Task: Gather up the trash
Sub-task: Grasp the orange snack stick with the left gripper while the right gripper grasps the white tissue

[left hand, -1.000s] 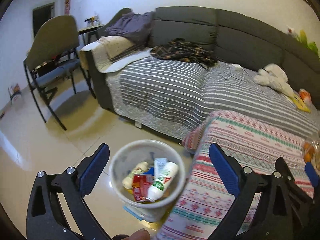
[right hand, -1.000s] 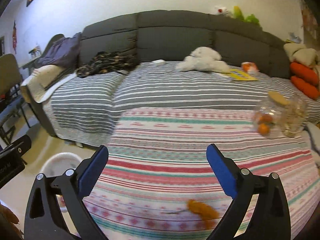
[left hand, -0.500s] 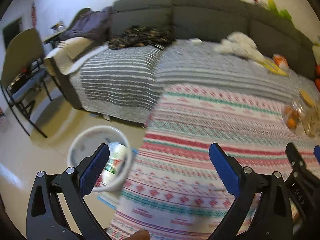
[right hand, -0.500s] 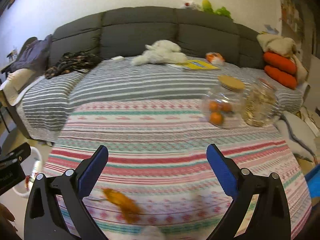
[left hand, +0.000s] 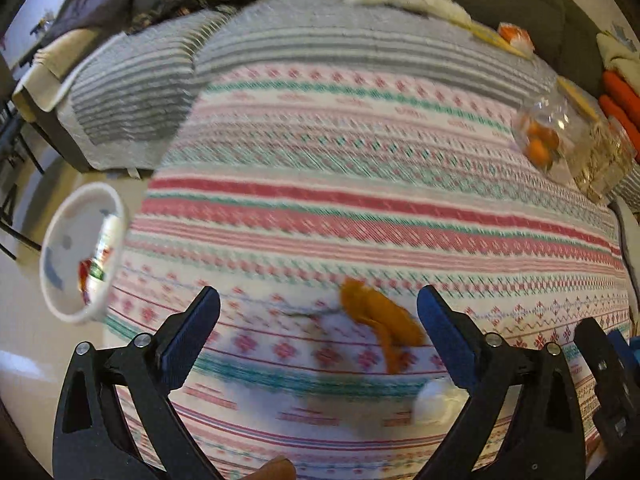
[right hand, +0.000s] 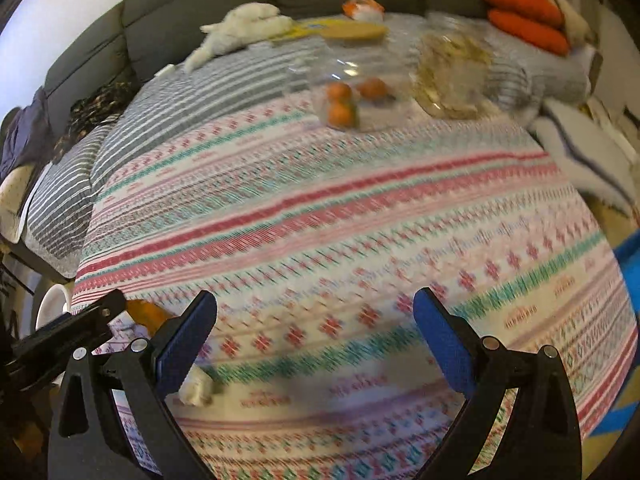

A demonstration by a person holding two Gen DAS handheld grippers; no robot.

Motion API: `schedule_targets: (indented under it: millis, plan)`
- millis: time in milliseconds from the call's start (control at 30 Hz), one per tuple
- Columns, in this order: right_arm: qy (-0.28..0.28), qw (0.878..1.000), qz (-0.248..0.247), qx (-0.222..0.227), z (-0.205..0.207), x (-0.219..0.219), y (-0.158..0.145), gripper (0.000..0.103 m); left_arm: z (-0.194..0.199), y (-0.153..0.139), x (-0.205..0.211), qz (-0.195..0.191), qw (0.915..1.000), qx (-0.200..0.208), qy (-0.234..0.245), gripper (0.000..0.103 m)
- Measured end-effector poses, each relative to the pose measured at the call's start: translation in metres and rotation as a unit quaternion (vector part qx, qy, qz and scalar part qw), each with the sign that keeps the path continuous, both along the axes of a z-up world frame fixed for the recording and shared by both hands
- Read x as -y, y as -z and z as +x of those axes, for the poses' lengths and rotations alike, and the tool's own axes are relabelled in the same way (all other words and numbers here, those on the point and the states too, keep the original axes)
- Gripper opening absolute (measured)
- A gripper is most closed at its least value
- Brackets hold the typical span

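Tongs swing from bin (left hand: 80,252) to table | left gripper (left hand: 318,328) wide, closing, orange peel (left hand: 380,320) between jaws, ungripped | right gripper (right hand: 314,330) apart, empty | pickup next

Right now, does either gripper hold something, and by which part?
Nothing is held. The left gripper, jaws closing, hangs above the orange scrap; the right gripper is open over bare cloth.

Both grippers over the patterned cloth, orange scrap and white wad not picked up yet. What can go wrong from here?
1. The left gripper, jaws closing with nothing between the pads, could pinch the patterned cloth along with the thin orange scrap.
2. The white wad lies right by that gripper's finger; a sweep may knock it away.
3. The right gripper is close by, so they may collide.
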State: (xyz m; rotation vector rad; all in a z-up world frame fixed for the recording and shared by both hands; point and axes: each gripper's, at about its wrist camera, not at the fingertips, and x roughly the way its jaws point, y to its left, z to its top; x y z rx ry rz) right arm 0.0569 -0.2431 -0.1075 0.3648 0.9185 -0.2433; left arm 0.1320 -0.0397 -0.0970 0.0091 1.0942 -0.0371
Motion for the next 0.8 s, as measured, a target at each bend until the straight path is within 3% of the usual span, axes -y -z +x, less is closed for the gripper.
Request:
schedule_targets:
  millis: [200,267,300,333,400,600,800]
  plan:
    - [0.004,0.999,0.036,-0.019,-0.013,0.020,0.008,0.096,0.001,0.038,0.023,0.000,0.9979,-0.060,0.026,0.069]
    - [-0.005,0.999,0.032,-0.022,-0.014,0.019,0.007,0.096,0.002,0.044,0.022,-0.014,0.9978,-0.061,0.024,0.063]
    - [-0.012,0.999,0.030,-0.021,-0.014,0.018,0.006,0.096,0.003,0.043,0.022,-0.007,0.9983,-0.052,0.024,0.049]
    - [-0.017,0.999,0.028,-0.020,-0.016,0.017,0.006,0.096,0.004,0.041,0.022,-0.002,0.9986,-0.045,0.028,0.044]
    - [-0.027,0.999,0.025,-0.021,-0.017,0.014,0.007,0.096,0.006,0.041,0.020,-0.010,0.9984,-0.042,0.035,0.022]
    - [-0.084,0.996,0.014,-0.031,-0.012,-0.018,0.017,0.096,0.006,0.032,0.007,-0.029,0.9978,-0.039,0.046,0.016]
    - [-0.143,0.989,-0.011,-0.041,-0.004,-0.067,0.030,0.093,0.003,-0.002,-0.013,-0.037,0.9984,0.005,0.043,0.016]
